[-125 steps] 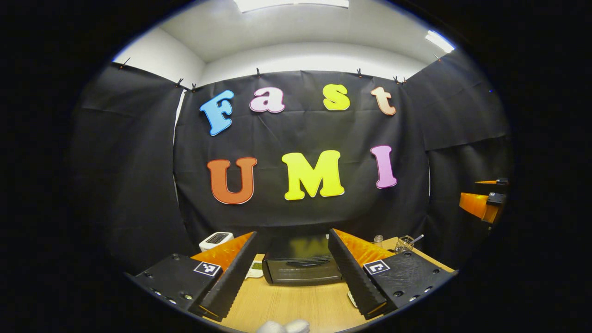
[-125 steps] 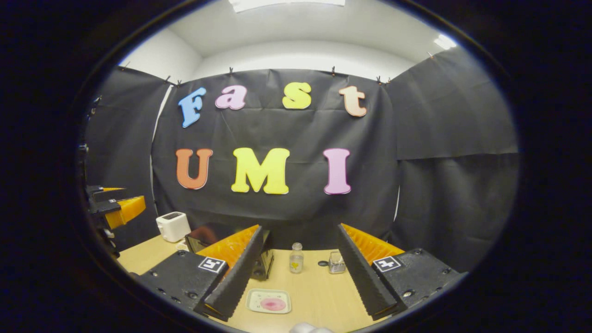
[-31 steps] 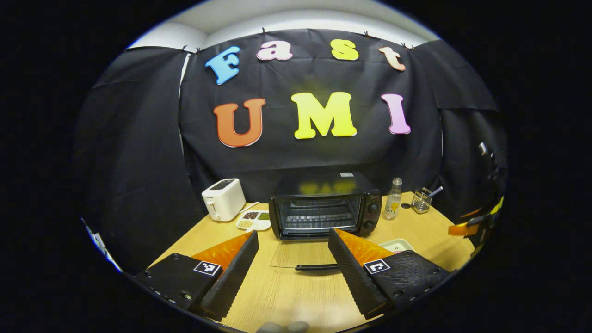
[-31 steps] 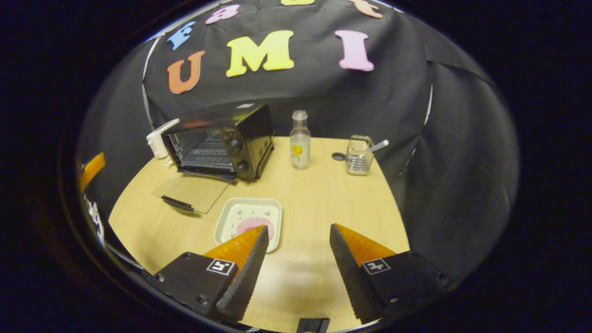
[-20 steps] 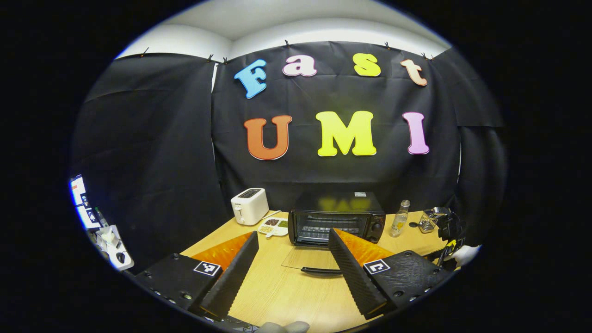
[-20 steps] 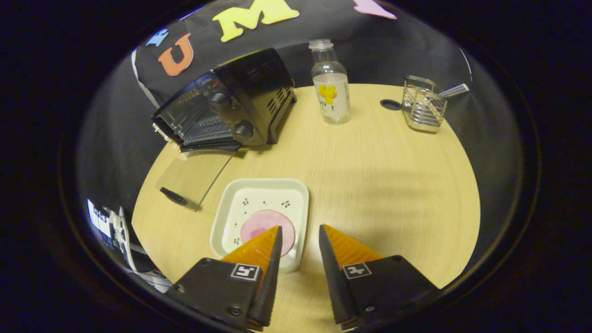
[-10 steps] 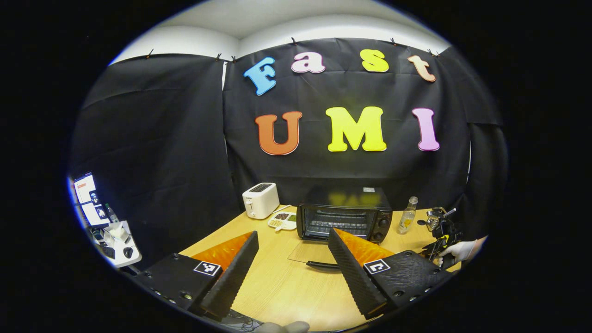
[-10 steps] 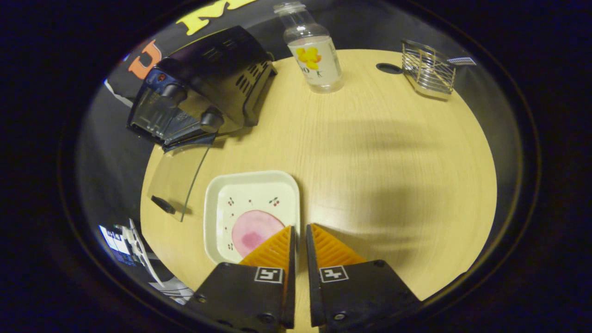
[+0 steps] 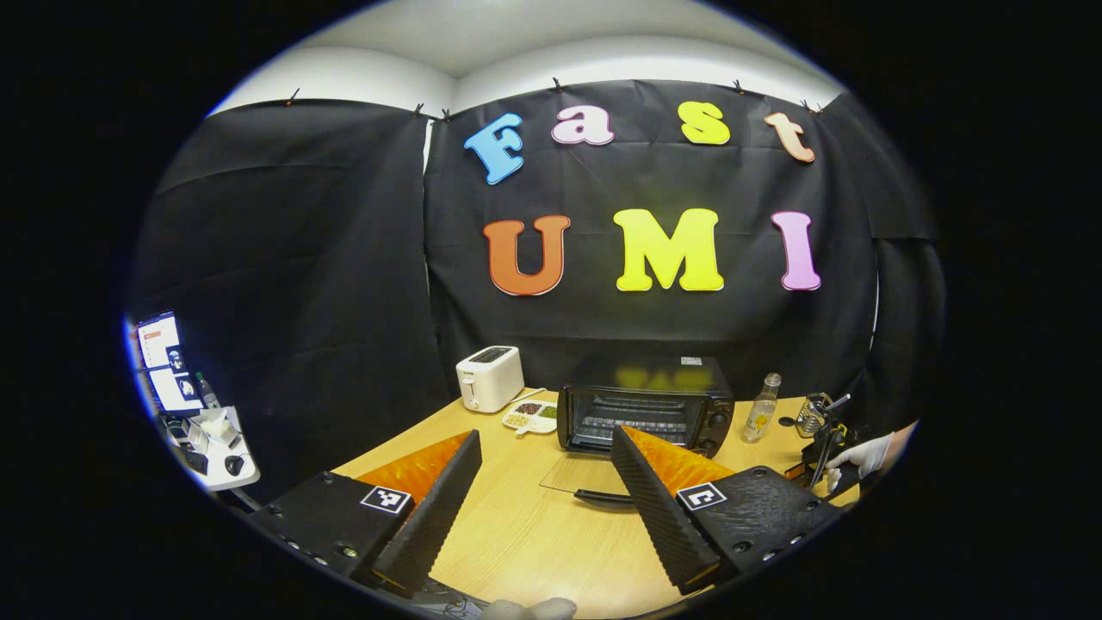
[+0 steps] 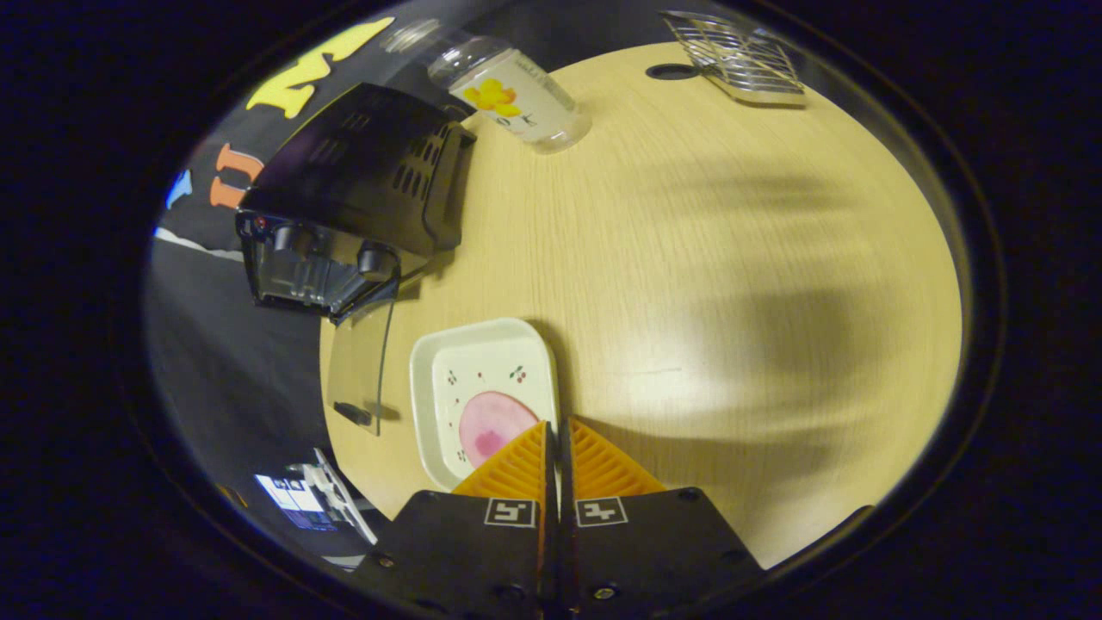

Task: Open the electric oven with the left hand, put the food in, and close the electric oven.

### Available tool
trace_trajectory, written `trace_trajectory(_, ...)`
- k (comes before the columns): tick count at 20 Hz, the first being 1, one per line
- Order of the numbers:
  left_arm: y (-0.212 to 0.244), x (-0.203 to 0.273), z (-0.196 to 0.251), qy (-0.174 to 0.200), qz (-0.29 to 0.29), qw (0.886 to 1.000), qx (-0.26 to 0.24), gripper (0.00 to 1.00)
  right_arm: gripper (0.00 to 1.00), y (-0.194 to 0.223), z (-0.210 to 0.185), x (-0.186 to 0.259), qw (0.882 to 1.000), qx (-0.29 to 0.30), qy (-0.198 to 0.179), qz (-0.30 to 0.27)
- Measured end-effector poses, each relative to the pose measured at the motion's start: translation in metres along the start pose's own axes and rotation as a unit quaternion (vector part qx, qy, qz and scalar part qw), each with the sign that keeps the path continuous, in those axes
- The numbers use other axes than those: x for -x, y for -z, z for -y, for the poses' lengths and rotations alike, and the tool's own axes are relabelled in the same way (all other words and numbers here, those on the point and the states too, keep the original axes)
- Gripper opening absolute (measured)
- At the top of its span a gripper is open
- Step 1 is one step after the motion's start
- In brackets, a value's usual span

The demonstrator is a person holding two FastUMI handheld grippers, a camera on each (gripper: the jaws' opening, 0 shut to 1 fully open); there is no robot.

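The booth has black cloth walls (image 9: 284,258) and a white ceiling, and in it stands a big round table (image 10: 715,258) with a pale wooden top that shows thin straight lines in the grain. A black metal toaster oven (image 9: 646,405) sits toward the back of the table, boxy, with two round knobs (image 10: 374,257) on its front. Its glass door (image 10: 357,362) is folded all the way down and lies flat on the table, with a dark bar handle (image 9: 603,496) along its front edge. Left of the oven is a white toaster (image 9: 489,378) with round corners, and between them lies a small white dish with little piles of food (image 9: 532,415). Right of the oven stands a clear bottle (image 10: 508,86) with a yellow flower on it, and farther right a shiny wire basket (image 10: 740,56). Near the front edge, just beside the open door, lies a square white plate (image 10: 448,370) with round corners and tiny cherry pictures, and on it sits a flat round pink slice of food (image 10: 491,428). The right gripper (image 10: 558,448) is at the plate's right rim, with its ridged fingers pressed together on that rim. The left gripper (image 9: 544,469) hangs above the front of the table with its ridged fingers spread wide and nothing between them. A gloved hand (image 9: 865,454) shows at the far right.
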State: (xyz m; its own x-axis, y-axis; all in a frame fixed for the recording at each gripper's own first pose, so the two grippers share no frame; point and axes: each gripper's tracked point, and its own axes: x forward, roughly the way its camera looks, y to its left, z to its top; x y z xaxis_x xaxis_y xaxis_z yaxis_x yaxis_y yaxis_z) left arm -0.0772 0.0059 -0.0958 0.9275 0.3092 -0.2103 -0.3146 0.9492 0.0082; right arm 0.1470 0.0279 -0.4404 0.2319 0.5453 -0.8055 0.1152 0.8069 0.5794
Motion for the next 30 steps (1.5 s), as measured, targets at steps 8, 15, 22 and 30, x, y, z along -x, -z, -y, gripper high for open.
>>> trace_trajectory(8,-0.012,-0.022,-0.003,0.056,-0.005,0.998,-0.006,0.96,0.04,-0.002,-0.017,0.036,0.992,-0.072,-0.026,0.103)
trace_trajectory(15,-0.018,-0.048,-0.015,0.106,-0.009,0.994,-0.007,0.96,0.04,0.013,-0.066,0.068,0.978,-0.116,-0.052,0.166)
trace_trajectory(22,-0.021,-0.067,-0.034,0.128,-0.006,0.991,-0.032,0.96,0.04,0.050,-0.139,0.053,0.956,-0.187,-0.111,0.196)
trace_trajectory(30,-0.021,-0.083,-0.050,0.130,-0.009,0.990,-0.044,0.96,0.04,0.094,-0.238,-0.051,0.944,-0.234,-0.149,0.176)
